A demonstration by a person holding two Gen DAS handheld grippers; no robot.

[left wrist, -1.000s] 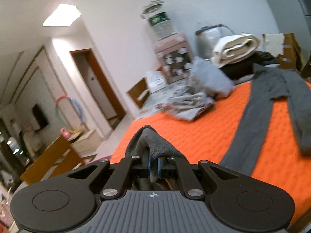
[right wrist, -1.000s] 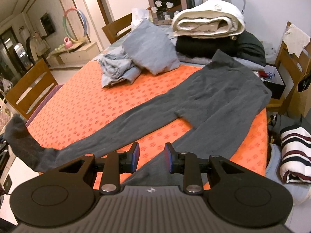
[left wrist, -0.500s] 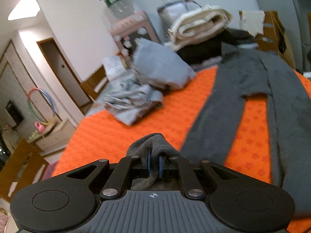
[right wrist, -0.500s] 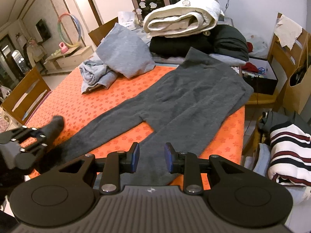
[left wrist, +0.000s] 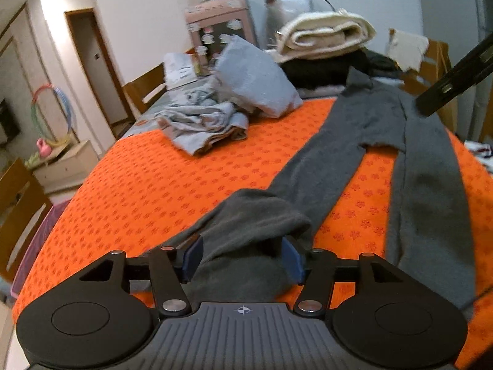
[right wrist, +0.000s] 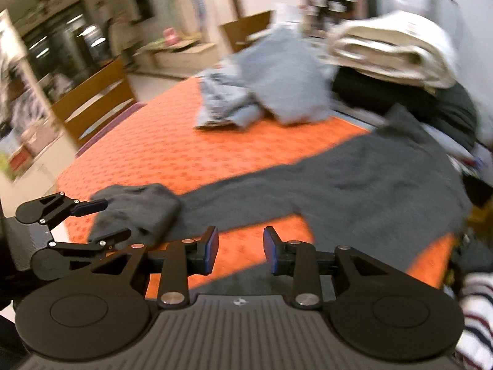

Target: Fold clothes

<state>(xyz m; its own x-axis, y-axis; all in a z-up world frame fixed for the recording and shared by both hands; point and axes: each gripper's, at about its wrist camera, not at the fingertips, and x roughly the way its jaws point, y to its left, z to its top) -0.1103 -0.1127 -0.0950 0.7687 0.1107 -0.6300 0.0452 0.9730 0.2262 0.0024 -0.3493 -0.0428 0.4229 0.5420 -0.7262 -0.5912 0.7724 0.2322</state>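
The left gripper [left wrist: 242,257] had its jaws wide apart, the leggings' [left wrist: 354,154] foot bunched loose between them near the surface's [left wrist: 148,191] near edge. The right gripper [right wrist: 240,251] hung open and empty above the other leg. Bare orange lay leftward, clothes [left wrist: 206,123] piled beyond.

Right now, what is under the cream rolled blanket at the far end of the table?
The cream rolled blanket lies on a dark folded garment, itself on the table's far end. Whatever is beneath that garment is covered.
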